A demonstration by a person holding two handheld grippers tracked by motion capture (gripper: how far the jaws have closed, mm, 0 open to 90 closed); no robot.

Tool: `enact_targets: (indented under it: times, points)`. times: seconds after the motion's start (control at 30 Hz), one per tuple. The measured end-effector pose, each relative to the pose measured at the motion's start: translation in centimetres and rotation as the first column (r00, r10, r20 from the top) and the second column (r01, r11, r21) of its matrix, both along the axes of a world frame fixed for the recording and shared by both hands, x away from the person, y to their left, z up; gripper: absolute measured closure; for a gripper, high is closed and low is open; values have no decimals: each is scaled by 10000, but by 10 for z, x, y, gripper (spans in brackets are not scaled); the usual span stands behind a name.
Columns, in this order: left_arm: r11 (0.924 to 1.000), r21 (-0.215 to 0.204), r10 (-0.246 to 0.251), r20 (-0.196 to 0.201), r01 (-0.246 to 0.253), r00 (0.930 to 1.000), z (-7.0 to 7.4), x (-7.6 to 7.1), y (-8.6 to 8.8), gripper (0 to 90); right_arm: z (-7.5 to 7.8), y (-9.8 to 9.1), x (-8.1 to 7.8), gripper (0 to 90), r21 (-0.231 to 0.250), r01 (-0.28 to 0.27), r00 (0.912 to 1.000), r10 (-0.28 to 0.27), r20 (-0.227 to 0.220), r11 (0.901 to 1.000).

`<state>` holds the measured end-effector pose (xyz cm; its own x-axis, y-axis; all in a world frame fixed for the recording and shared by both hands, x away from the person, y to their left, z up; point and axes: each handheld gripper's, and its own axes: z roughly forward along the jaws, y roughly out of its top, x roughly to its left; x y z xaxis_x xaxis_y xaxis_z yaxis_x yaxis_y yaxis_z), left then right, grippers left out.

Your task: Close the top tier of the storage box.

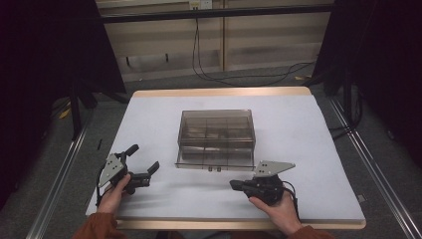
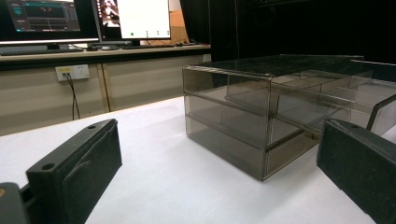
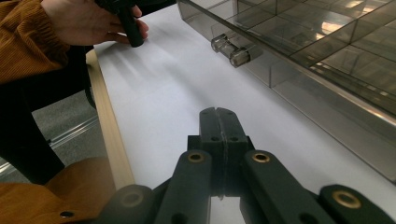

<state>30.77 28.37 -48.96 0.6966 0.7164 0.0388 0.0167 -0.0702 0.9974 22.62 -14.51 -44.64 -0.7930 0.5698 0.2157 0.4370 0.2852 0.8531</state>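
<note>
So the main thing here is a smoky see-through plastic drawer box (image 1: 217, 133) sitting mid-surface on the white surface (image 1: 308, 164), a bit toward the far side. The bottom drawer (image 1: 215, 162) sticks out toward the person, and you can see dividers inside; can't tell if anything's in the compartments. I'd guess it's light, rigid and pretty slick, so the whole box could skate on the surface if you shove or tug it one-handed. Best spot to grab looks like the little clear handle (image 3: 229, 50) on the drawer front, or else the drawer's front lip.

The left gripper (image 1: 144, 164) is near the box's front-left corner, not touching it, jaws spread wide with nothing between them. The right gripper (image 1: 234, 184) sits just in front of the drawer, pointing left, jaws pressed together and empty. Both rest low by the near edge of the surface, a hand (image 1: 278, 211) on each.
</note>
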Motion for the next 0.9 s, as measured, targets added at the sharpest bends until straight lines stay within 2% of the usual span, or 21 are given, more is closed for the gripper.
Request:
enact_targets:
  times: [0.2, 0.33, 0.7, 0.9]
  points:
    - [10000, -1, 2, 3, -2, 10000, 0, 0, 0, 0, 0, 3, 3, 900, 18, 59, 10000, -59, 8, 10000]
    - [10000, 1, 11, 12, -11, 10000, 0, 0, 0, 0, -3, 6, 6, 900, -200, 74, 9999, -71, 149, 9998]
    - [10000, -4, 9, 11, -9, 10000, 0, 0, 0, 0, -3, 8, 15, 900, 35, 506, 9980, -507, 366, 9987]
    - [10000, -6, 9, 9, -9, 10000, 0, 0, 0, 0, -4, 10, 18, 900, -11, 621, 9972, -620, 412, 9981]
